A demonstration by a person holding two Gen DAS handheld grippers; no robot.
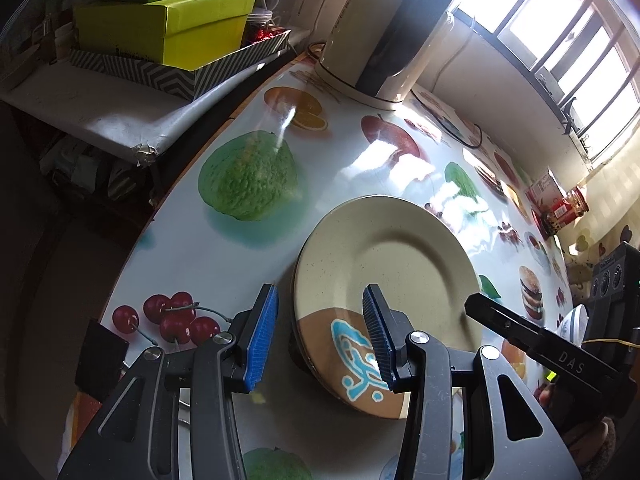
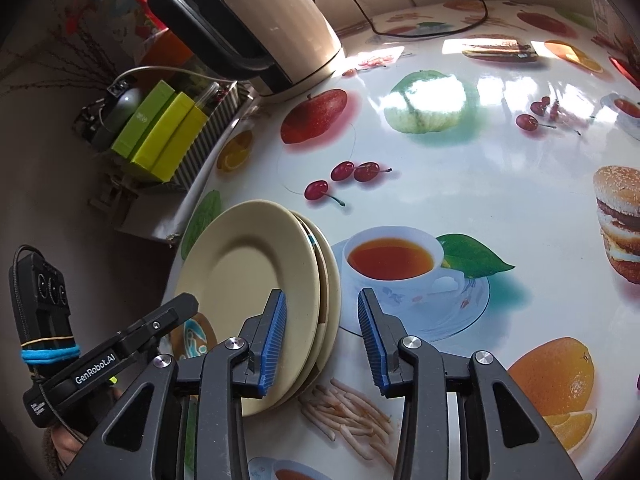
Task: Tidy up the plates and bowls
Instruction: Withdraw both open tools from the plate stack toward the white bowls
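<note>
A stack of beige plates [image 1: 392,256] sits on the fruit-print table near its left edge. The top plate has a brown patch with a blue pattern at its near side. My left gripper [image 1: 320,338] is open, and the stack's near-left rim lies between its blue pads without being pressed. In the right wrist view, lower plates [image 2: 330,280] show under the top plate [image 2: 248,264]. My right gripper [image 2: 323,340] is open astride the right rim, left pad over the plate and right pad over the table. Each view shows a finger [image 1: 504,322] [image 2: 168,314] of the other gripper at the stack.
A cream electric kettle [image 1: 380,32] with a black handle stands at the back of the table, its black cable [image 2: 420,32] trailing behind. Green boxes [image 1: 168,28] sit on a lower shelf past the table's left edge. A red can and carton [image 1: 560,208] stand at the far right.
</note>
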